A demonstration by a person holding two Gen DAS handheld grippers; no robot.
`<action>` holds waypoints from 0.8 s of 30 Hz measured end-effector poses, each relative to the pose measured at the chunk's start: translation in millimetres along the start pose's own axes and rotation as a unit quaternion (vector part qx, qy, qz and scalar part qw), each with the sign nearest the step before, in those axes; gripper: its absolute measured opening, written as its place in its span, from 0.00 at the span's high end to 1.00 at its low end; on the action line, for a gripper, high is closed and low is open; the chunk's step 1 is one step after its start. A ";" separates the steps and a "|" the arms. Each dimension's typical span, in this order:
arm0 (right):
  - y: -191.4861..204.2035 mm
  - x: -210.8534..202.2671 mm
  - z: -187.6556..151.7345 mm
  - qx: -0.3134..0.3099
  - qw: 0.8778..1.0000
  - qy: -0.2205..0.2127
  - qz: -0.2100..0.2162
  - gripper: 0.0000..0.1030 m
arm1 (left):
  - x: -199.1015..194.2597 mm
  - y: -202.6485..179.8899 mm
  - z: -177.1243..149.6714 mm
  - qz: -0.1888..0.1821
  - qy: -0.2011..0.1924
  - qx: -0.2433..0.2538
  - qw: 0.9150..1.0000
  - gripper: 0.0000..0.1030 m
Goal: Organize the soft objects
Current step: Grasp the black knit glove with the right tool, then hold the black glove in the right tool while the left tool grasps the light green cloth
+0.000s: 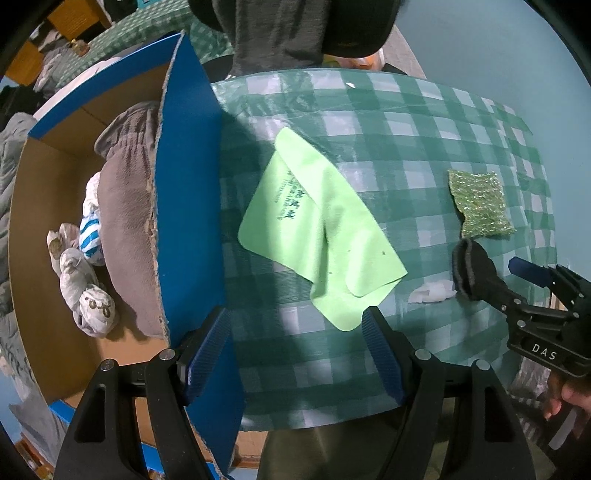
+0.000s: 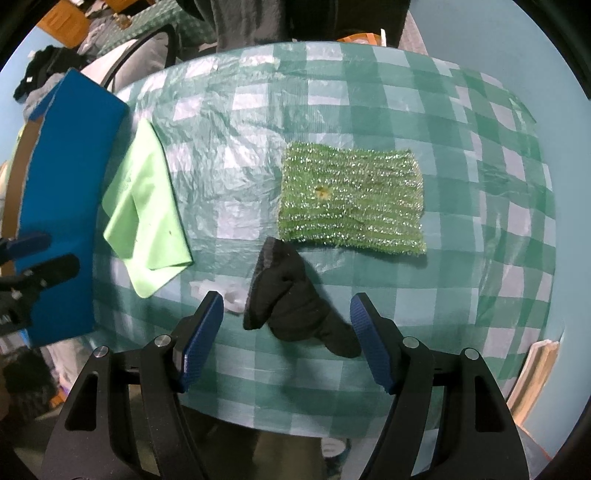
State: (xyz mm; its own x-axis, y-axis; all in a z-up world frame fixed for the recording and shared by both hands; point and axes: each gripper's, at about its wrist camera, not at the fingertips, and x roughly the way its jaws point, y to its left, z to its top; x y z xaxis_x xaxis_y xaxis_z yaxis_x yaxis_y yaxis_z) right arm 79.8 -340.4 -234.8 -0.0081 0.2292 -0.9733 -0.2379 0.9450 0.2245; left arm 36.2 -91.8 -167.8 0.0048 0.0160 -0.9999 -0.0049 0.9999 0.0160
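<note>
A light green cloth (image 1: 317, 229) lies flat on the checked tablecloth (image 1: 406, 122), just ahead of my left gripper (image 1: 295, 332), which is open with nothing between its fingers. Right of it lie a glittery green scrub pad (image 2: 351, 199) and a black sock (image 2: 291, 299). My right gripper (image 2: 288, 321) hangs over the sock, open; the sock sits between the fingers with gaps on both sides. The blue cardboard box (image 1: 188, 184) on the left holds a grey cloth (image 1: 125, 229) and white rolled bundles (image 1: 85, 288). In the left wrist view the right gripper (image 1: 517, 291) shows at the right.
A crumpled white tissue (image 2: 229, 291) lies left of the sock. A person in a grey top (image 1: 280, 33) stands at the table's far edge. The box's tall blue wall rises beside the green cloth. Piled clothes (image 1: 11, 177) lie beyond the box.
</note>
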 end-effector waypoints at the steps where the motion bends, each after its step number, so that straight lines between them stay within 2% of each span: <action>1: -0.7 1.7 -1.0 -0.002 1.000 0.001 -0.003 0.30 | 0.2 1.0 0.1 0.001 0.001 -0.001 1.000 0.26; 6: -3.9 9.6 -5.1 -0.006 1.000 0.006 -0.009 0.30 | -0.7 -0.9 1.5 -0.009 0.005 -0.007 1.000 0.26; 12: -7.0 17.6 -8.2 -0.012 1.000 0.012 -0.007 0.30 | 0.8 -23.5 1.9 -0.016 0.008 0.022 1.000 0.26; 16: -9.2 26.4 -7.1 -0.018 1.000 0.018 -0.005 0.31 | 9.1 -30.5 8.0 -0.014 0.017 0.025 0.999 0.26; 19: -11.2 30.7 -7.4 -0.024 0.999 0.024 0.003 0.52 | 14.0 -29.0 14.2 -0.016 0.021 0.024 0.999 0.26; 24: -17.9 27.4 -6.2 -0.021 1.000 0.018 0.012 0.56 | 28.3 -28.1 31.3 -0.018 0.029 0.013 0.999 0.23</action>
State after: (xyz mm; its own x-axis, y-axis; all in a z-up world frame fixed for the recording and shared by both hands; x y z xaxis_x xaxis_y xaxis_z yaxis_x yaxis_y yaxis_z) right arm 77.8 -352.5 -265.8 -0.0492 0.2414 -0.9692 -0.2775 0.9288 0.2454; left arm 67.7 -119.3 -196.4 -0.0530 -0.0204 -0.9984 0.0207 0.9996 -0.0215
